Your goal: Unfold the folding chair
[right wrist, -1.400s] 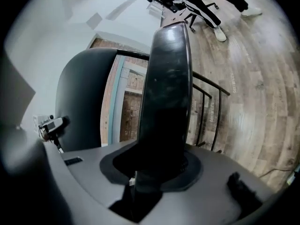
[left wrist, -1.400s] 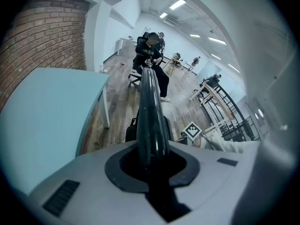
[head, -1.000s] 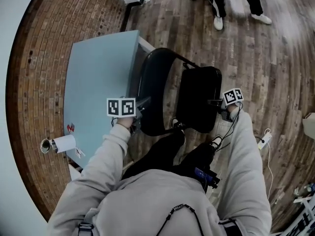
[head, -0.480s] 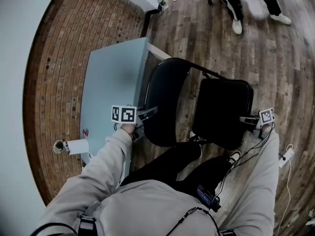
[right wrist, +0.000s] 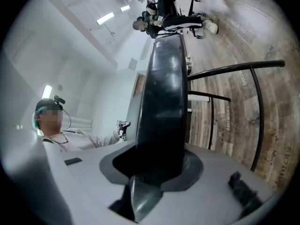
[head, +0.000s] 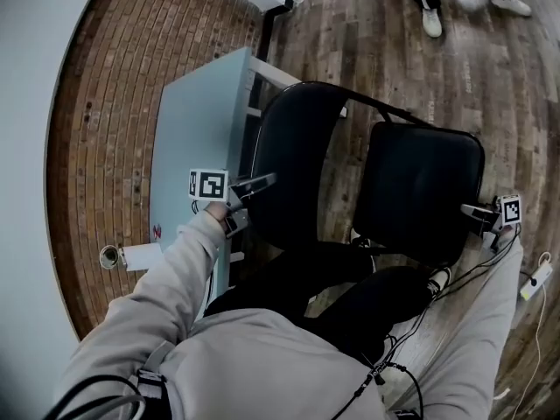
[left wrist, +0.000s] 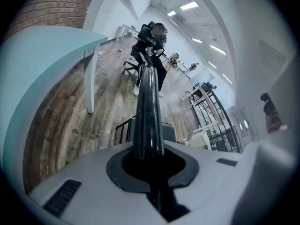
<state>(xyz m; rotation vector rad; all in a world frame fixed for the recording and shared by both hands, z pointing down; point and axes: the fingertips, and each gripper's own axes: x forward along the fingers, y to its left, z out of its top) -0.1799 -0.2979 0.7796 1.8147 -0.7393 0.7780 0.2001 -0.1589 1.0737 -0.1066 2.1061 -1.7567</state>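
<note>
The black folding chair stands on the wood floor just beside the pale blue table. Its backrest is next to the table's edge, and its seat is angled apart from it on the side farther from the table. The left gripper, close to the table's near corner, is clamped on the backrest's thin glossy rim. The right gripper, well away from the table, pinches the seat's outer edge.
</note>
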